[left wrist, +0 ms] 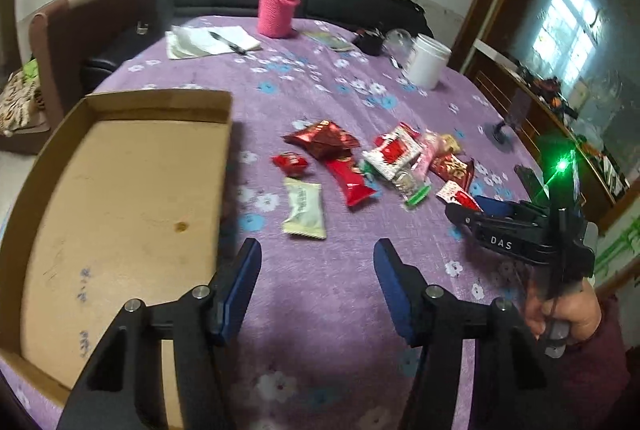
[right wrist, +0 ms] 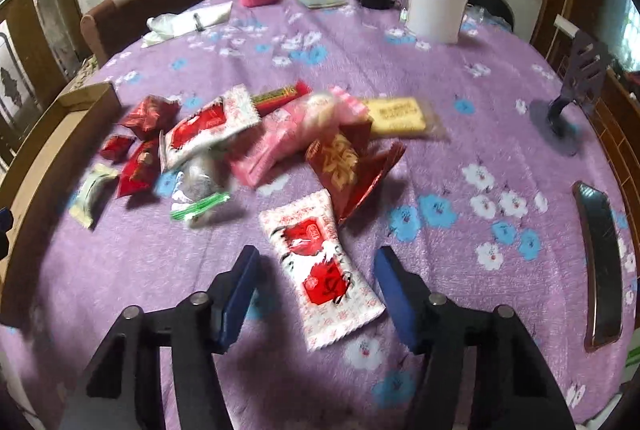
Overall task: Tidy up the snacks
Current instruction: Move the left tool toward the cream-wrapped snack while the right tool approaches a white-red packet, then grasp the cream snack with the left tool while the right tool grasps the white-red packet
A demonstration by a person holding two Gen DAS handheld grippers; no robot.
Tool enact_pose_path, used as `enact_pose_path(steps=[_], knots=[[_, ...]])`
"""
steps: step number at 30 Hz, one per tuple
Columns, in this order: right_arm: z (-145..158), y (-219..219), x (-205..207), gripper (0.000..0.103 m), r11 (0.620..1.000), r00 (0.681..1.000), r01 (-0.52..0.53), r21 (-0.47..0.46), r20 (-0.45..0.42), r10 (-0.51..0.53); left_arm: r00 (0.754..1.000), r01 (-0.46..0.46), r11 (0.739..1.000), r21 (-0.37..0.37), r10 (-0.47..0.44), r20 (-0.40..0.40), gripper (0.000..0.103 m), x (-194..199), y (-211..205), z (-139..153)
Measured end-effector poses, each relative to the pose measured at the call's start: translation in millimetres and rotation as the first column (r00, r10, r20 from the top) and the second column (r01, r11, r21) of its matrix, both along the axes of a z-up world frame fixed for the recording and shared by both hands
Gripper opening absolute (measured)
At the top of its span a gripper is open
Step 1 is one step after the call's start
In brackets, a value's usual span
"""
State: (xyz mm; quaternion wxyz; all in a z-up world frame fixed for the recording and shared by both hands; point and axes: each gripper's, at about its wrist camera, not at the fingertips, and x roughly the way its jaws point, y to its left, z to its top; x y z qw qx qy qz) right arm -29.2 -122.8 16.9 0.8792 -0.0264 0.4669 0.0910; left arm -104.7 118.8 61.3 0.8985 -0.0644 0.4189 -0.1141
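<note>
Several wrapped snacks lie in a loose pile (left wrist: 384,158) (right wrist: 280,134) on the purple flowered tablecloth. A shallow cardboard tray (left wrist: 120,198) sits at the left, its inside bare. My left gripper (left wrist: 316,270) is open and empty over bare cloth, near a pale green packet (left wrist: 304,208). My right gripper (right wrist: 316,278) is open, its fingers on either side of a white-and-red packet (right wrist: 320,270) lying on the cloth. The right gripper also shows in the left wrist view (left wrist: 466,206) at the pile's right edge.
A pink-sleeved flask (left wrist: 278,4), a white jar (left wrist: 426,60), papers with a pen (left wrist: 212,40) and a dark clutter stand at the table's far side. A phone (right wrist: 600,266) and a black stand (right wrist: 576,86) lie at the right. Sofas stand beyond the table.
</note>
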Motion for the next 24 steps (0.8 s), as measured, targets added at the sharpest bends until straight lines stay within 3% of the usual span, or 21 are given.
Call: enact_pose_path(steps=[2, 7, 9, 13, 14, 15, 22, 24], knots=[[-0.9, 1.1, -2.1, 0.032, 1.000, 1.000, 0.005, 0.008, 0.013, -0.005, 1.000, 0.026, 0.999, 0.034, -0.026, 0.002, 0.058, 9.5, -11.4, -1.2], [-2.0, -13.9, -7.7, 0.032, 0.993, 0.998, 0.029, 0.112, 0.047, -0.035, 0.998, 0.061, 0.991, 0.117, -0.057, -0.037, 0.058, 41.1, -29.4, -15.9], [-1.1, -18.2, -7.6, 0.032, 0.990, 0.998, 0.040, 0.138, 0.046, -0.047, 0.995, 0.074, 0.989, 0.130, -0.066, -0.068, 0.042, 54.4, -33.1, -25.2], [-1.0, -19.4, -7.3, 0.032, 0.985, 0.998, 0.032, 0.171, 0.041, -0.040, 0.997, 0.056, 0.978, 0.201, -0.043, -0.068, 0.040, 68.4, -39.2, -32.6], [-0.7, -19.9, -7.2, 0.032, 0.985, 0.998, 0.030, 0.172, 0.041, -0.038, 0.995, 0.061, 0.976, 0.208, -0.044, -0.086, 0.030, 72.4, -40.8, -36.2], [-0.8, -19.9, -7.7, 0.032, 0.984, 0.998, 0.028, 0.174, 0.042, -0.036, 0.993, 0.071, 0.975, 0.211, -0.049, -0.109, 0.029, 74.9, -41.6, -40.9], [-1.1, -20.6, -8.3, 0.032, 0.983, 0.998, 0.032, 0.178, 0.043, -0.040, 0.997, 0.033, 0.986, 0.163, -0.021, -0.073, 0.030, 69.9, -31.2, -33.5], [-1.4, -21.1, -8.3, 0.032, 0.983, 0.998, 0.031, 0.179, 0.043, -0.039, 0.995, 0.020, 0.987, 0.157, -0.005, -0.096, 0.042, 75.9, -28.5, -35.1]])
